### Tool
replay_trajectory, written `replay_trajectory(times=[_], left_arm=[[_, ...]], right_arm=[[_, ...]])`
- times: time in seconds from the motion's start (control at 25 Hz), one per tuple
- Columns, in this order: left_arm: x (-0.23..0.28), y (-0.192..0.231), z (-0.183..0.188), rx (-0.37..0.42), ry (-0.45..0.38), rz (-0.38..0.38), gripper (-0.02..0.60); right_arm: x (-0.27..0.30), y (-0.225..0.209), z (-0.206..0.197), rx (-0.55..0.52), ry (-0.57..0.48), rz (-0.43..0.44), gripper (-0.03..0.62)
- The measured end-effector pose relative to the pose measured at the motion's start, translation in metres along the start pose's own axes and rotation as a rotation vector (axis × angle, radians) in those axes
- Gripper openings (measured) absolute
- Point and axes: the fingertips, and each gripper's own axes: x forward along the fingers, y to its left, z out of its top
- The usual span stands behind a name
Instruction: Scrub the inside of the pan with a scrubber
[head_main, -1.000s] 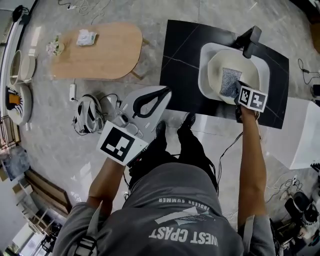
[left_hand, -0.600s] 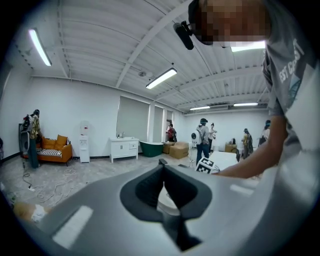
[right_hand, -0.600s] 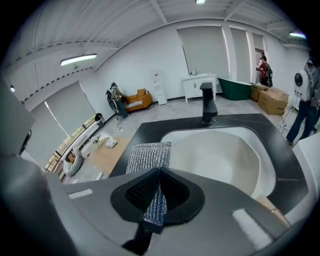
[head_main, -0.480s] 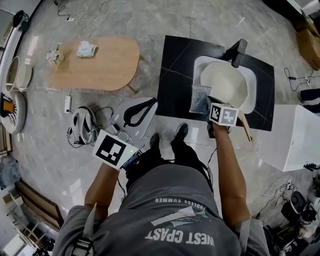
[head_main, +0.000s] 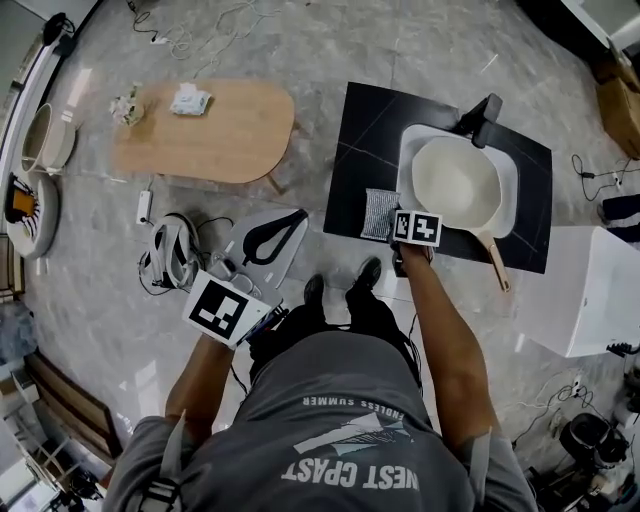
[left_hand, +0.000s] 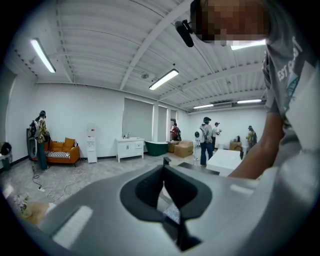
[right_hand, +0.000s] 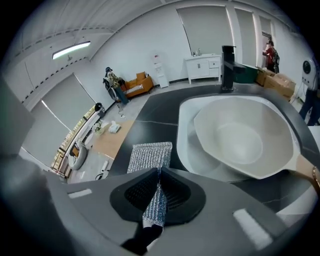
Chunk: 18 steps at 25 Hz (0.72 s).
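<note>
On the black worktop (head_main: 360, 130), just left of the white sink basin (head_main: 408, 150), lies the silver mesh scrubber (right_hand: 150, 156), flat and outside the pan (right_hand: 245, 137). Its near end runs up as a pinched fold between the pads of my right hand-held gripper (right_hand: 158, 172). Those jaws are easing open right now, though the mesh looks squeezed between them, and the fold's lowest bit vanishes into the dark throat behind the pads. From the head view the marker cube covers that grip completely.

The pan sits in the basin, cream inside, nothing in it that I can see. Its wooden handle (head_main: 495, 262) points back toward the person's right, and the right gripper view cuts it off at the frame's edge. A black faucet (head_main: 482, 118) stands at the basin's far rim.

My left hand-held gripper (left_hand: 163, 170) hangs low at the person's left side, over the floor, well apart from the worktop; its jaws are together with nothing in them. Something mesh-like peeks through behind them, too blurred to call. White gear with cables (head_main: 170, 250) lies on the floor; I can't identify it.
</note>
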Motion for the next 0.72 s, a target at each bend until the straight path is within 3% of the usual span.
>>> replay_trajectory(times=[0.28, 0.4, 0.56, 0.72], left_arm=[[-0.010, -0.006, 0.005, 0.029, -0.003, -0.022, 0.002], [-0.016, -0.011, 0.012, 0.038, -0.017, -0.037, 0.002], [-0.021, -0.016, 0.028, 0.059, -0.061, -0.069, 0.002], [-0.028, -0.023, 0.041, 0.073, -0.103, -0.103, 0.002]], right_arm=[[0.005, 0.003, 0.003, 0.029, -0.016, 0.024, 0.049], [-0.011, 0.009, 0.005, 0.023, -0.046, 0.040, 0.098], [-0.059, 0.016, 0.038, -0.003, -0.180, 0.040, 0.103], [-0.136, 0.042, 0.078, -0.043, -0.369, 0.095, 0.068]])
